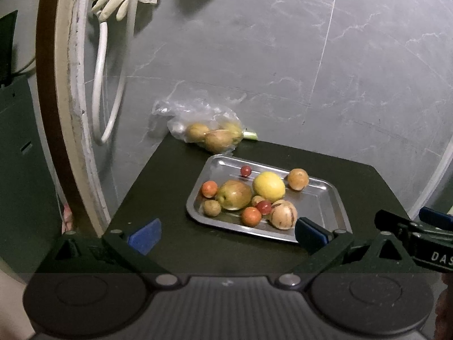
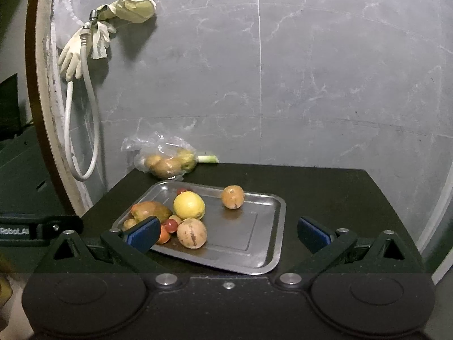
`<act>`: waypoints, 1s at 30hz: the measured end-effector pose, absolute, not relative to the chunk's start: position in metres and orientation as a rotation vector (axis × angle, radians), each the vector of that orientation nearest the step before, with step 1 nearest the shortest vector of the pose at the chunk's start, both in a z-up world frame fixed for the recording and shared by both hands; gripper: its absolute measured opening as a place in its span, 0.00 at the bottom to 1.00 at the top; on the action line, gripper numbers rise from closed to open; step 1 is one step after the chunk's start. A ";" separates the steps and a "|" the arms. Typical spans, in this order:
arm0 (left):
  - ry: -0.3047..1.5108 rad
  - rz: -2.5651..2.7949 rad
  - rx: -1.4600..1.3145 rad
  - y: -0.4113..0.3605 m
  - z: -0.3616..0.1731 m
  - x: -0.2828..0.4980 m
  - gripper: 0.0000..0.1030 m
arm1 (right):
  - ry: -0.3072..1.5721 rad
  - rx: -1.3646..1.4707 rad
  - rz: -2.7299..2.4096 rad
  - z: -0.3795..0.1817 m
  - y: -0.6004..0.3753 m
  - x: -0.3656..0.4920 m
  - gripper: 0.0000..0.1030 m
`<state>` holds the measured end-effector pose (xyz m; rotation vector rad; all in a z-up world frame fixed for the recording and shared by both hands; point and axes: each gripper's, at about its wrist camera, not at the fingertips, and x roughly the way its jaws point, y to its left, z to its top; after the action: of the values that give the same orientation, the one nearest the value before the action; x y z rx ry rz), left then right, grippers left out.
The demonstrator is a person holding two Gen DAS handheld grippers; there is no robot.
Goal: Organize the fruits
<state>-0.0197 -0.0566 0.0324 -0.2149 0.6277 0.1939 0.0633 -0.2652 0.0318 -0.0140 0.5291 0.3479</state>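
Both grippers hang just short of the tray (image 2: 271, 206), nothing in their grasp. Left gripper (image 1: 226, 232) has its jaws wide apart; right gripper (image 2: 229, 235) likewise spread. On the tray, the lemon (image 2: 189, 205) sits mid-left, the mango (image 2: 151, 211) touching its left side, a tan round fruit (image 2: 192, 233) at the tray's near edge. Behind the tray, a bag (image 2: 167, 160) of fruit lies against the wall.

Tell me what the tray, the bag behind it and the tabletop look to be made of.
Tray: apparently stainless steel with a brushed, shiny finish; it mirrors the fruit.
Bag: thin clear plastic film, crinkled and glinting, with the fruit inside showing through.
Tabletop: dark, matte and smooth; whether laminate, painted wood or plastic cannot be told.
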 end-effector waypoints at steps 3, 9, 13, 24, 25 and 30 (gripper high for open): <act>0.619 0.165 -0.199 -0.047 0.033 -0.029 0.99 | 0.532 -0.004 0.343 0.031 -0.254 0.055 0.99; 0.624 0.117 -0.167 -0.030 0.030 -0.040 0.99 | 0.537 -0.005 0.321 0.028 -0.232 0.031 0.99; 0.631 0.097 -0.140 -0.019 0.025 -0.043 0.99 | 0.529 -0.005 0.277 0.028 -0.224 0.019 0.99; 0.632 0.047 -0.147 -0.001 0.018 -0.052 0.99 | 0.549 -0.019 0.206 0.023 -0.212 0.001 0.99; 0.632 0.043 -0.147 0.001 0.018 -0.053 0.99 | 0.554 -0.016 0.203 0.023 -0.211 0.000 0.99; 0.635 0.037 -0.144 0.004 0.017 -0.056 0.99 | 0.569 -0.011 0.193 0.021 -0.207 -0.005 0.99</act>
<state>-0.0560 0.0040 0.0171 -0.1438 0.6349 0.0373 -0.0055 -0.2072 0.0207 -0.0105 0.5686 0.1930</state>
